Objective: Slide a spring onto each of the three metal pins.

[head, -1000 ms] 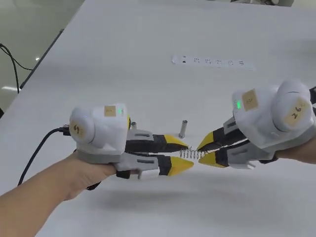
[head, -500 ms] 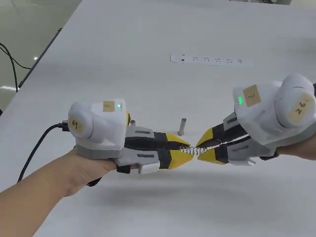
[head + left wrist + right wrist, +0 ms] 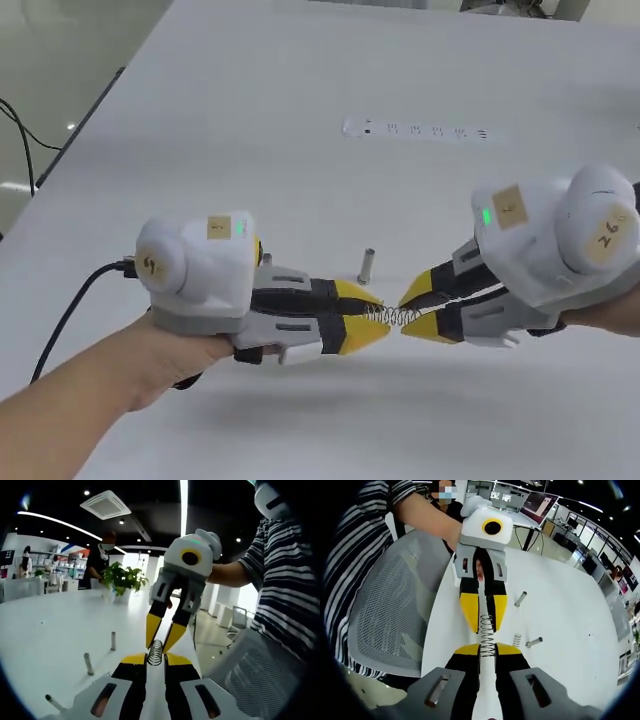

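Left gripper [image 3: 378, 314] and right gripper [image 3: 406, 314] meet tip-to-tip (spring [image 3: 391, 317] between).

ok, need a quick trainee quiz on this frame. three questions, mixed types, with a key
1. True or false: the spring is held off the table, one end in the left hand-held gripper and the other in the right hand-held gripper.
2. How many metal pins are on the table in the left gripper view? A one, B three, C six.
3. One word: in the head view, is the metal pin just behind the spring upright or flat?

Key: 1 true. 2 B. 3 upright.
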The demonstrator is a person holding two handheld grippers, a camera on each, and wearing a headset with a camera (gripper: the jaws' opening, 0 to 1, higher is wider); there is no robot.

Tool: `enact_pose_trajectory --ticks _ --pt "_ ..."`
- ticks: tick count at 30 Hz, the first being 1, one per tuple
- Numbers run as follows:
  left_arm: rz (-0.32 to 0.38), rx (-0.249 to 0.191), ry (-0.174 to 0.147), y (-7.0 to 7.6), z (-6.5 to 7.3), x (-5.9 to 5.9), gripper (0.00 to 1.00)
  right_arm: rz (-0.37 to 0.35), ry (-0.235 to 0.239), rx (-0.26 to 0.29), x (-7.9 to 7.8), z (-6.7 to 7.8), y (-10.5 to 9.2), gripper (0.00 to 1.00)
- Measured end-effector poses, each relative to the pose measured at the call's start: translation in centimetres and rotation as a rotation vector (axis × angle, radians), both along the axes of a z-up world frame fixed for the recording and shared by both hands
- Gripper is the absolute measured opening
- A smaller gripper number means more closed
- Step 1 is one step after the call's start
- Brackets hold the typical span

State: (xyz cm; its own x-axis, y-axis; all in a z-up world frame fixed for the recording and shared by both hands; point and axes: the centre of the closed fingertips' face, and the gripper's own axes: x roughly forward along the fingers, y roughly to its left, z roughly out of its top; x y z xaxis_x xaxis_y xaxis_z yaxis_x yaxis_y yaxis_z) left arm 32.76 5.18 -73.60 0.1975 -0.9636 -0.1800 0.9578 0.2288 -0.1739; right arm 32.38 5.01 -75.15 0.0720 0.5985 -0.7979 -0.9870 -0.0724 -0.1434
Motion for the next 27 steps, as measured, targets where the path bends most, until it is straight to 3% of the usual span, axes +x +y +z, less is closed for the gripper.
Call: enact_pose_trajectory --ticks 14,27 --pt "-0.003 0.003 -0.004 0.15 0.03 0.11 0.03 0.027 -0.014 -0.02 -0.02 0.04 -0.01 0.08" --pt "-0.022 -0.007 0.01 0.16 0.19 -0.3 0.02 0.006 0.001 0.03 -0.35 0.12 -0.01 0.08"
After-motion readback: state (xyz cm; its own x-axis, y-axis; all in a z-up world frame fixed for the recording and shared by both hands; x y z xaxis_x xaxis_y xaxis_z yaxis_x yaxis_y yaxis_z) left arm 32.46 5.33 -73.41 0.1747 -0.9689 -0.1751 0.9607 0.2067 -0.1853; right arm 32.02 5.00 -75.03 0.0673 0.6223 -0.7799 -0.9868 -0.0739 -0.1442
